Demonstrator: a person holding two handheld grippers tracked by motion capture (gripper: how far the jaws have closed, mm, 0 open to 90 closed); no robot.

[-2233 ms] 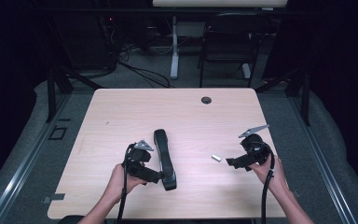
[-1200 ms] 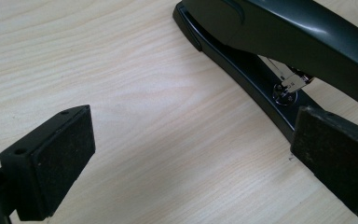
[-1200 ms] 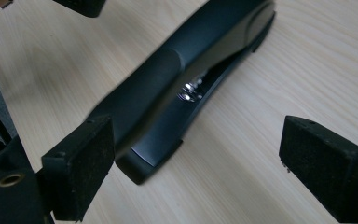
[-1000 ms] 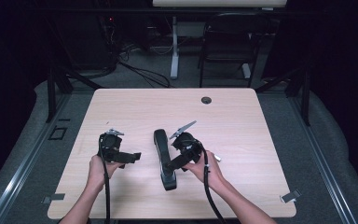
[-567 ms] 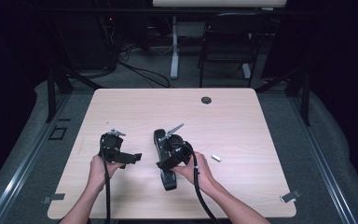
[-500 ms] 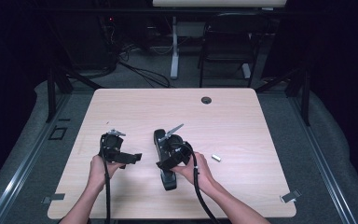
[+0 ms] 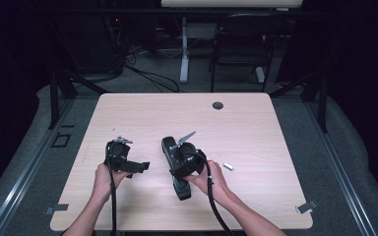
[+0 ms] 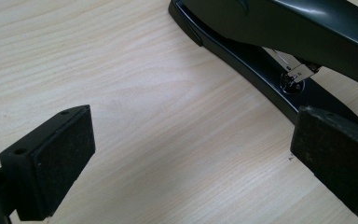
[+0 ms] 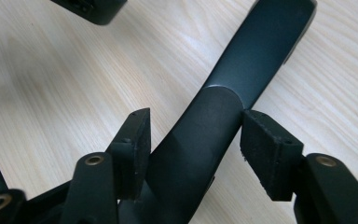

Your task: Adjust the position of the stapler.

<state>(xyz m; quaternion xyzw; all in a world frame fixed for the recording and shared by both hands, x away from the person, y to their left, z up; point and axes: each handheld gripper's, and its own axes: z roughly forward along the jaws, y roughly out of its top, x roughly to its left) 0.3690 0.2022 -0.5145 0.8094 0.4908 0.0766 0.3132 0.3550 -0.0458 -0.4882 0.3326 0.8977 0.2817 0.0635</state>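
The black stapler (image 7: pixel 176 167) lies on the wooden table (image 7: pixel 256 128), a little left of the middle and toward my near edge. Its long axis runs near to far, leaning slightly left at the far end; one end points toward me, the other away toward the far edge. In the left gripper view (image 8: pixel 279 42) its base sits flat on the wood with the top arm raised above it, and the metal staple mouth shows in the gap between them.

My right gripper (image 9: pixel 193 135) sits over the stapler's middle, reaching in from the right. Its jaws have just been closing, with the stapler's rounded top arm (image 9: pixel 223 107) between them; the pads stand at its two sides, and both look to be touching it. My right hand (image 7: pixel 211 178) grips the tool from the near right, forearm angling in from the bottom of the high view.

My left gripper (image 7: pixel 140 166) rests to the left of the stapler, apart from it, jaws spread wide and pointing right toward it, with bare table between the pads. My left hand (image 7: pixel 106 176) holds it low near the table.

A small pale metal piece (image 7: pixel 228 166) lies on the table just right of my right hand.
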